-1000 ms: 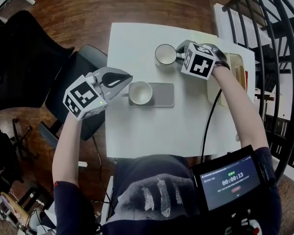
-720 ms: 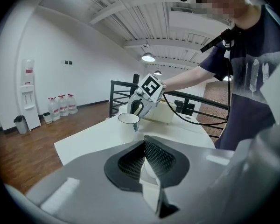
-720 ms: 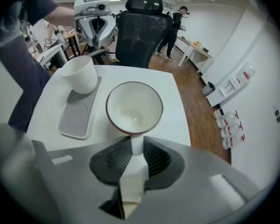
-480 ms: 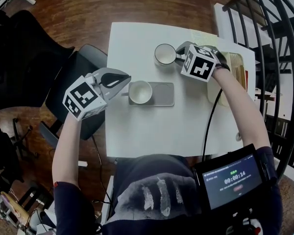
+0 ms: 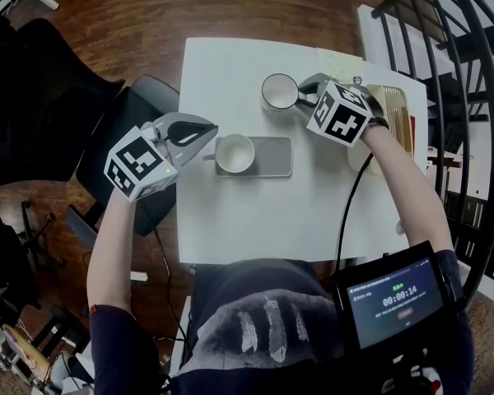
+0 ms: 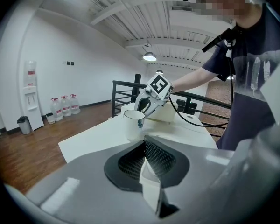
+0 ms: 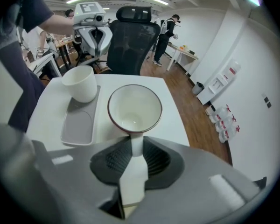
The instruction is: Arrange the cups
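Upright on the grey tray (image 5: 273, 158), left end, a plain white cup (image 5: 235, 153); beyond, on the table (image 5: 255, 212), an upright dark-rimmed cup (image 5: 279, 91).

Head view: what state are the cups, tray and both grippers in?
tray: flat, right half bare.
plain cup: upright, empty, on tray's left end.
rimmed cup: upright, empty, on the table, off the tray.
left gripper: shut on plain cup's handle.
right gripper: shut on rimmed cup's handle.

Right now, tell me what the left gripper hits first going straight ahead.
The white cup: the left gripper is shut on its handle, so the cup's wall lies straight ahead. The dark-rimmed cup farther on seems off that line, though depth is unclear.
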Action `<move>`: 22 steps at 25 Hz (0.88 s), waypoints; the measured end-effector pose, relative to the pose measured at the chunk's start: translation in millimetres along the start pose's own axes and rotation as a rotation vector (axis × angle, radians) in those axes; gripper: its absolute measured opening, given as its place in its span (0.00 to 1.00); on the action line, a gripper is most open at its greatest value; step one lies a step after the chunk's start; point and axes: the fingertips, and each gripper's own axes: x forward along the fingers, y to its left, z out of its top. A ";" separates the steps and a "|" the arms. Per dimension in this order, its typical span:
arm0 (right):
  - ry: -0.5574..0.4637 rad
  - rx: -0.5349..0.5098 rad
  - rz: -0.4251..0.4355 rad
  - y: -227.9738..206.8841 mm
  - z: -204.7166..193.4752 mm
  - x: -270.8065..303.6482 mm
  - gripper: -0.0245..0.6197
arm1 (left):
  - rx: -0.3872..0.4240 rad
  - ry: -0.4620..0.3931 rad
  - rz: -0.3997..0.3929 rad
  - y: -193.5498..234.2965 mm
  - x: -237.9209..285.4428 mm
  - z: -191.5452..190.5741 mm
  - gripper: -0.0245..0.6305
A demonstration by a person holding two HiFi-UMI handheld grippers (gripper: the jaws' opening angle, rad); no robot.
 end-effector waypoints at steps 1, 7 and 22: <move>-0.011 0.010 -0.009 -1.9 1.2 -3.8 0.15 | 0.002 -0.001 0.000 0.4 0.2 0.5 0.06; -0.055 0.017 -0.040 -1.9 9.1 -33.3 0.15 | 0.017 -0.008 0.005 2.3 1.9 5.0 0.06; -0.097 -0.037 -0.003 67.7 4.9 -84.5 0.15 | 0.049 -0.008 0.051 -27.2 -3.9 25.9 0.06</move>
